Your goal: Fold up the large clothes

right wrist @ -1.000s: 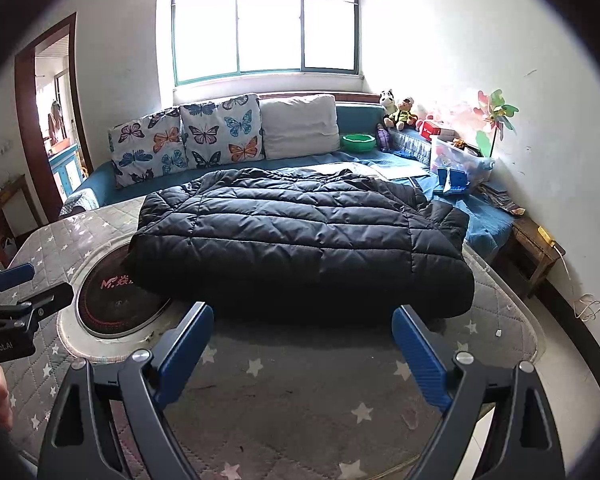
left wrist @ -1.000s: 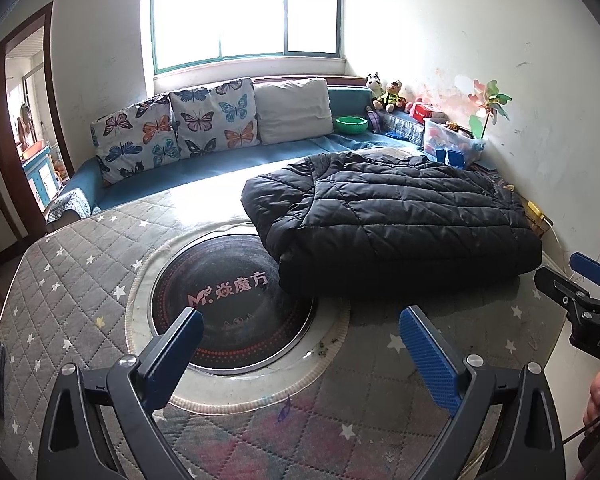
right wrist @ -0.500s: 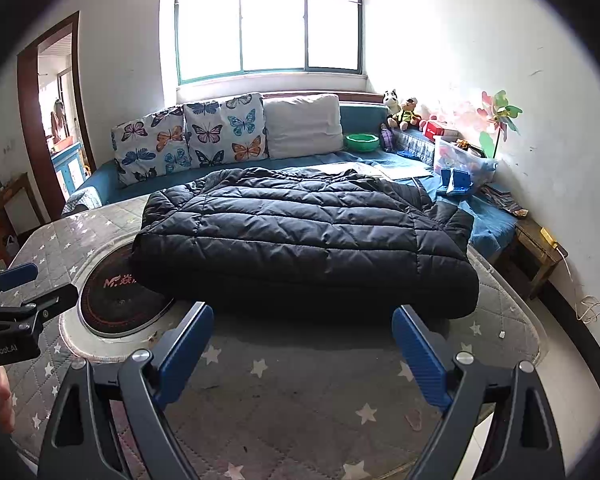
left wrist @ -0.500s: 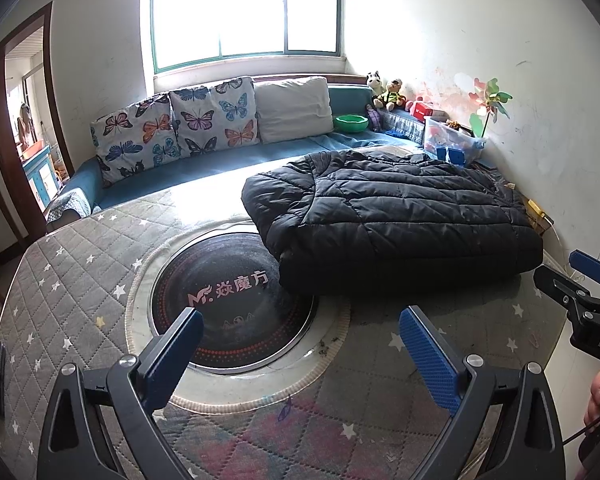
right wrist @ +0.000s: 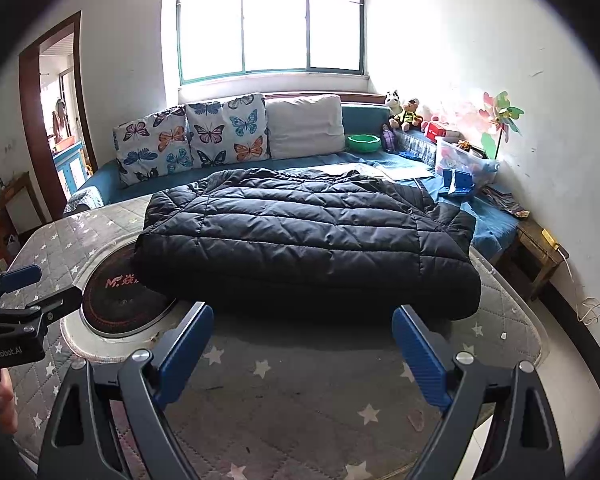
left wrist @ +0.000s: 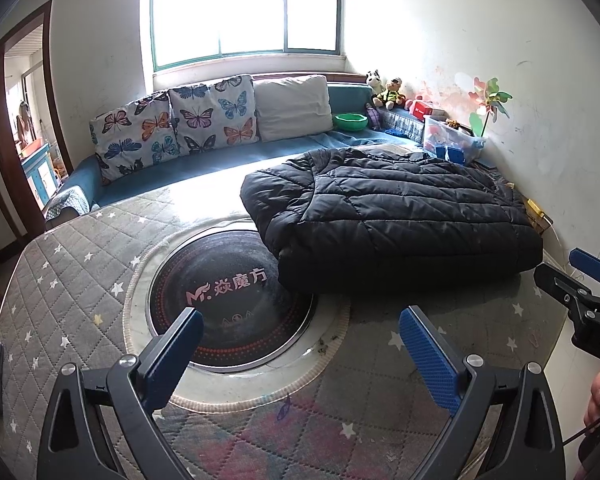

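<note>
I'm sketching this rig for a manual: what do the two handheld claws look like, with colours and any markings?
Both match: the left claw and the right claw each have black, angular cut-out arms with silver bolts and flat fingers faced in textured blue pads. Seen from the right wrist camera, the left claw's black body reads "GenRobot.AI" in white. A thin black cable hangs near the right claw's handle.

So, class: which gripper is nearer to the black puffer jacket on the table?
Right. The right gripper hangs open just before the black puffer jacket; the left gripper, also open, sits back over the round cooktop.

Bare quilted table (right wrist: 300, 392) ahead, folded jacket (right wrist: 308, 248) beyond, seemingly unobstructed
</note>
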